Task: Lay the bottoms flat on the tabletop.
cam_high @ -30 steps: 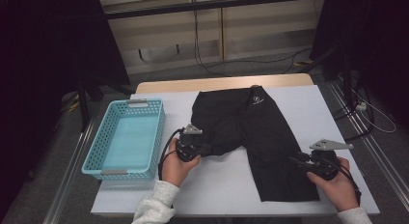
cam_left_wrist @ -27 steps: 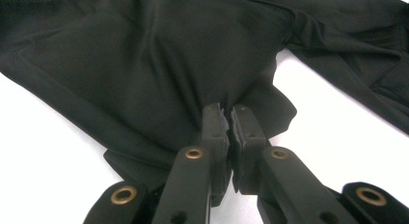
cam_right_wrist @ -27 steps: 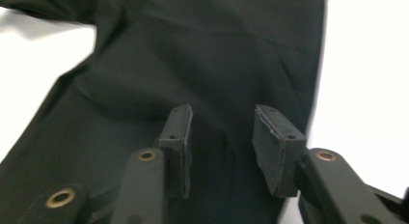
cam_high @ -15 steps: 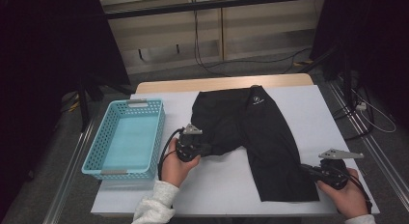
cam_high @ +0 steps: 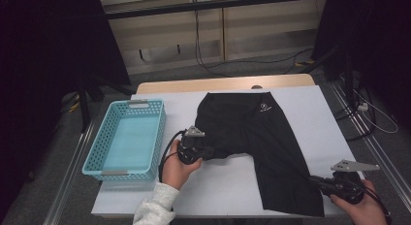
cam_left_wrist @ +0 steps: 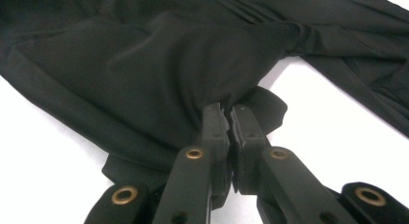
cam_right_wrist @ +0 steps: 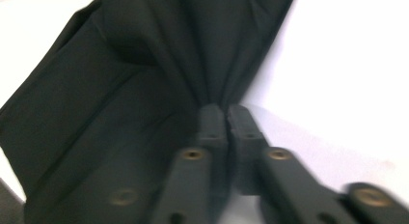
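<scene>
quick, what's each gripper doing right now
Left gripper: shut on the black shorts.
Right gripper: shut on the shorts' leg edge, jaws just reopening slightly.

The black shorts (cam_high: 261, 152) are seen as smooth, matt cloth with a faint sheen. The desk (cam_high: 223, 186) is covered by a plain white matt sheet, wood showing at its far edge. The basket (cam_high: 97, 159) is made of perforated, light-blue plastic.
</scene>
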`<state>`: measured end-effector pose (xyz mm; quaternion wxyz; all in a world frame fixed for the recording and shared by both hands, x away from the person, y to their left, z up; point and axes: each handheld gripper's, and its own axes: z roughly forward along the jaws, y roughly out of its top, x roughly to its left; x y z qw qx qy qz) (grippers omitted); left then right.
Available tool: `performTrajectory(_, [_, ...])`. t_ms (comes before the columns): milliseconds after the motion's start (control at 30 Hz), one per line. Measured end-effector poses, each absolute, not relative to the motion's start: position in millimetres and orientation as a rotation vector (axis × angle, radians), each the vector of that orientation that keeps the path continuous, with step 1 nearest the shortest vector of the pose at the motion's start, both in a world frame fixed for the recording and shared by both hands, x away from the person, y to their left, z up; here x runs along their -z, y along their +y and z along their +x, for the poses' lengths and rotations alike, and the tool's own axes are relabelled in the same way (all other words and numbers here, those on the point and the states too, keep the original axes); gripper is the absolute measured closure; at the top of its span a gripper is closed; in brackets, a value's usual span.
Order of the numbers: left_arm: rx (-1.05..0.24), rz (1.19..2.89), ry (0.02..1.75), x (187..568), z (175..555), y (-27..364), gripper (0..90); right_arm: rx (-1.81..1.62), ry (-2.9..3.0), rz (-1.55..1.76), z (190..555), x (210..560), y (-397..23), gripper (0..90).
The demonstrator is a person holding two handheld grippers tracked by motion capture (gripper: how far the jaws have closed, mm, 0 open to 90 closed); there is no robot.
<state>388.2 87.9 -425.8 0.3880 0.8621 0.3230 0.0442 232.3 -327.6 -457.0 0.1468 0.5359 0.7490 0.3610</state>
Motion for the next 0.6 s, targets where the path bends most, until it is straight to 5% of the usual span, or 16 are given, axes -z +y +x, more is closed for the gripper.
performTrajectory(200, [-0.107,2.209,0.822,429.8,389.0,85.1,85.9,-1.066,2.045,1.507,277.4,446.5,-329.7,59.3])
performTrajectory(600, [-0.122,2.214,0.795,432.2,386.4,81.4,81.2,-0.988,1.965,1.577,408.7,449.9,-322.1,63.3])
